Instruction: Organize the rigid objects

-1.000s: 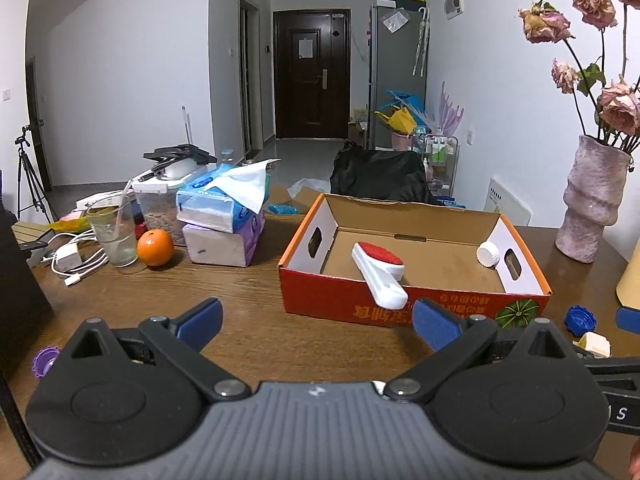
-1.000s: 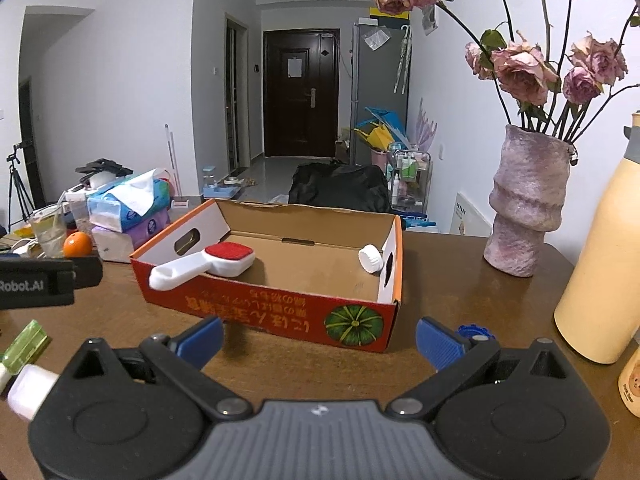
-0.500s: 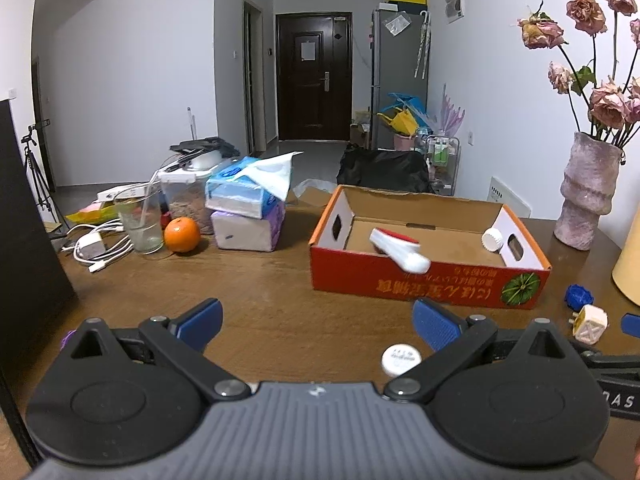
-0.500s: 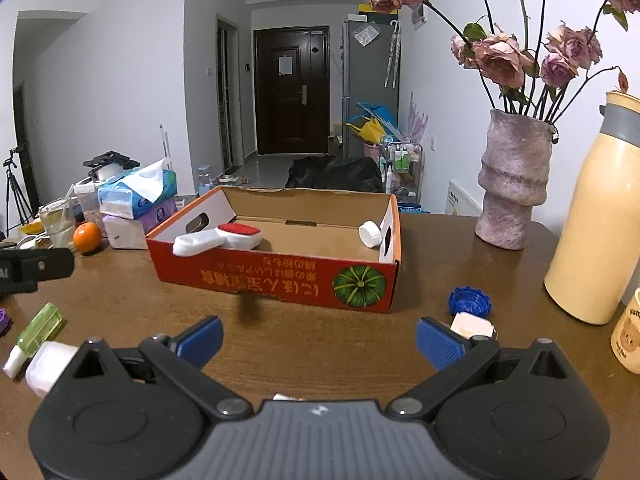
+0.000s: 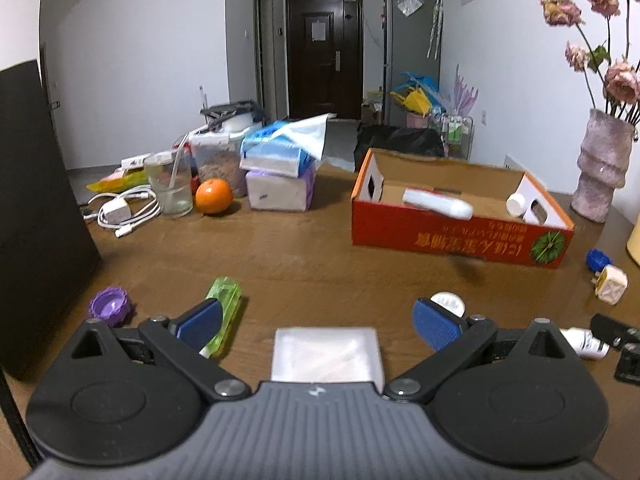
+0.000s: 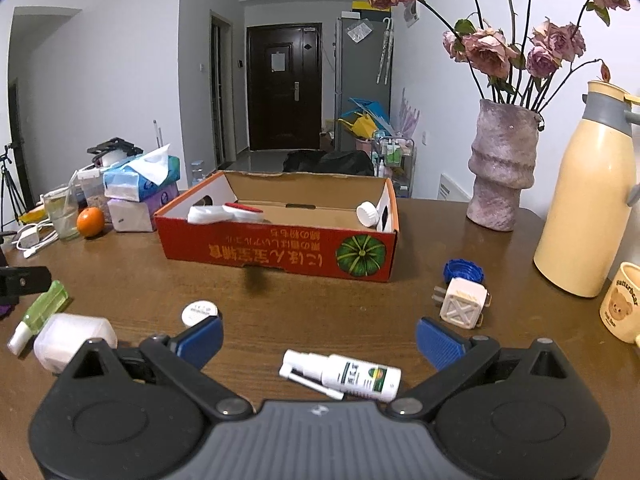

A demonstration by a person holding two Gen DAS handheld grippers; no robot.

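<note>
Both tools pulled back; spray bottle (image 6: 342, 376) lying crosswise, nozzle left.

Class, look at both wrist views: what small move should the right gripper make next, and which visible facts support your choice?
Probably lower the right gripper and close on the white spray bottle. Its jaws are open and empty, and the bottle lies flat on the table between the fingers. The orange cardboard box already holds a lint brush and a small white bottle, so loose items seem bound there.

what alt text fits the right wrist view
Open right gripper above a wooden table, a white spray bottle lying between its fingers. Behind: an orange cardboard box, a white plug adapter and a blue cap.
</note>
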